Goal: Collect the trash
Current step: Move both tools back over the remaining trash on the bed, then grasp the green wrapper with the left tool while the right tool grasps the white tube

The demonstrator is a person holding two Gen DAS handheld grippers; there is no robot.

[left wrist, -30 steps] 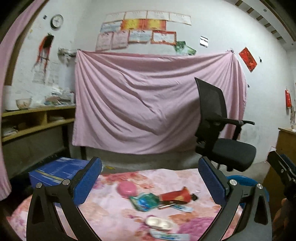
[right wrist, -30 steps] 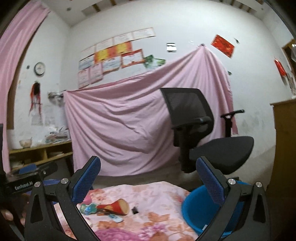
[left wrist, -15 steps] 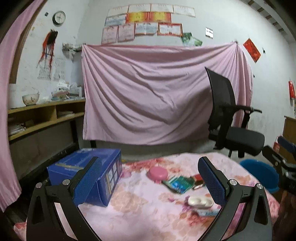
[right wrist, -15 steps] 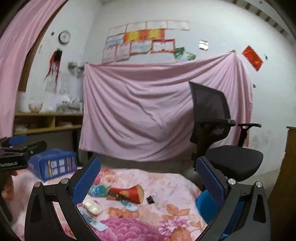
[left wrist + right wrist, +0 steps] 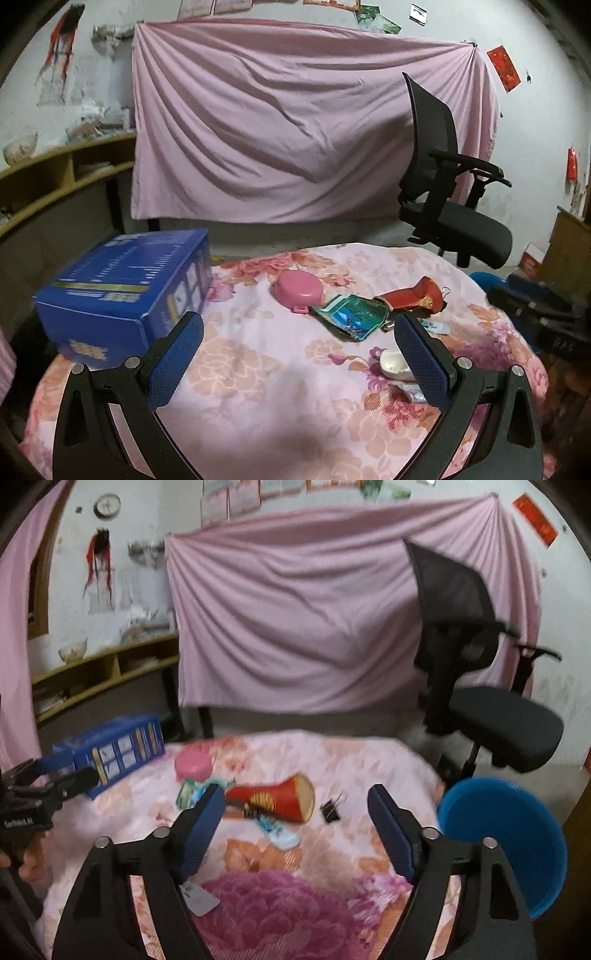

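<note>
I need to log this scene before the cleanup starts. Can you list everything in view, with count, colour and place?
Table: one, pink floral cloth, centre.
Box: one, blue, table's left.
Round case: one, pink, mid-table.
Wrapper: one, green-blue, beside the case.
Red packet: one, red, flattened, centre.
Binder clip: one, black, right of red packet.
White shell-like piece: one, near table's front.
Basin: one, blue, off table's right edge.
Office chair: one, black, behind.
Sheet: one, pink, on wall.
Left gripper: open, empty.
Right gripper: closing, nothing between jaws.
</note>
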